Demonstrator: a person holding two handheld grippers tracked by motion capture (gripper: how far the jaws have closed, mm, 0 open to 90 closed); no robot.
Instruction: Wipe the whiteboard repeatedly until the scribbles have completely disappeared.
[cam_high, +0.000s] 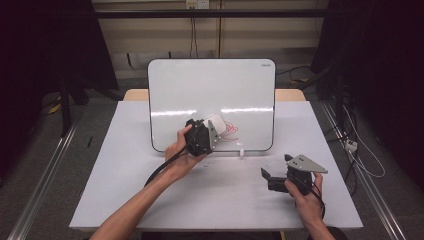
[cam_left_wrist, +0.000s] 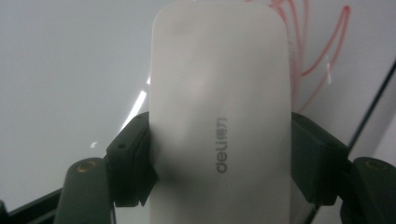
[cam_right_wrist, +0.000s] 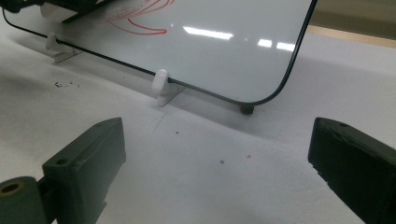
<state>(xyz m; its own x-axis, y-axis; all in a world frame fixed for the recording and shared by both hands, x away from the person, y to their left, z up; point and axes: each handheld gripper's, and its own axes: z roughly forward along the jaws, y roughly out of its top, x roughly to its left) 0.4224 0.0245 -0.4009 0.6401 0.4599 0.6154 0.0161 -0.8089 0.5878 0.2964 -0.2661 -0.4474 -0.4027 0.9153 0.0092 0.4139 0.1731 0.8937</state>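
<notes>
While your left gripper (cam_left_wrist: 219, 158) is clamping its jaws on both long sides of the white eraser (cam_left_wrist: 219, 107), the eraser is sticking out past the fingertips and pressing against the whiteboard (cam_high: 200, 90), just beside the red scribble (cam_high: 231, 129). You're holding your right gripper (cam_right_wrist: 217, 172) spread wide with nothing between its jaws, low over the table (cam_high: 125, 175), well apart from the board.

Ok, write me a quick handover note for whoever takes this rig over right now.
Left gripper: shut on the white eraser, held against the whiteboard beside the red scribble.
Right gripper: open, empty, low over the table at the board's right.
Done: eraser picked up and brought to the marks.
Left: red scribble remains to wipe off; then put the eraser down.
</notes>
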